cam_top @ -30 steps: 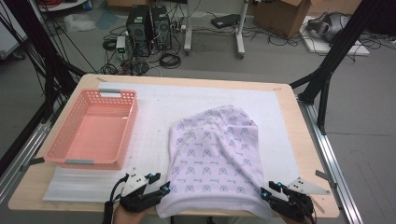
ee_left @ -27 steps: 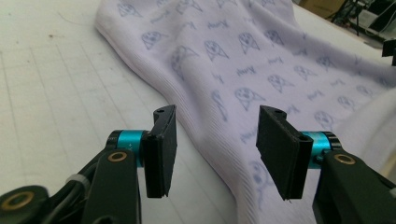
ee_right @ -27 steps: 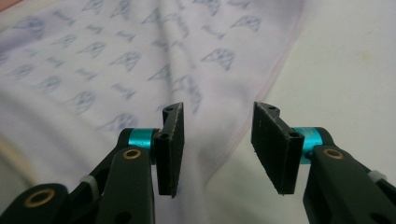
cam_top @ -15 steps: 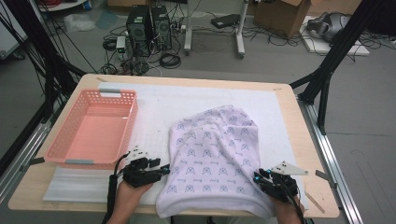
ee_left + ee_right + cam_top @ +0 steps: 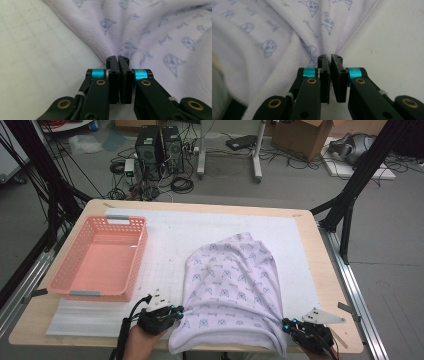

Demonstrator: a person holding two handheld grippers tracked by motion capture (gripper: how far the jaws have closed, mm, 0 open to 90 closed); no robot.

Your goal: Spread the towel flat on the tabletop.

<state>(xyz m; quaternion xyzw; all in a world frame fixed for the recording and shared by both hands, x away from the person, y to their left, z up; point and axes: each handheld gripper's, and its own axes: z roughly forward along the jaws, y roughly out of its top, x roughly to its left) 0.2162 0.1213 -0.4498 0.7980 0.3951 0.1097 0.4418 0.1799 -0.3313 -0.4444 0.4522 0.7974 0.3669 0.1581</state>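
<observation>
Two grippers pinch the near edge of a pale lilac printed cloth [image 5: 235,285] that lies bunched on the white mat [image 5: 170,245] over the counter [image 5: 320,250]. At its left hem the left gripper [image 5: 176,310] has its jaws pressed together on the fabric; at the right corner the right gripper [image 5: 286,324] is clamped likewise. Well to the left sits a pink basket [image 5: 100,257].
</observation>
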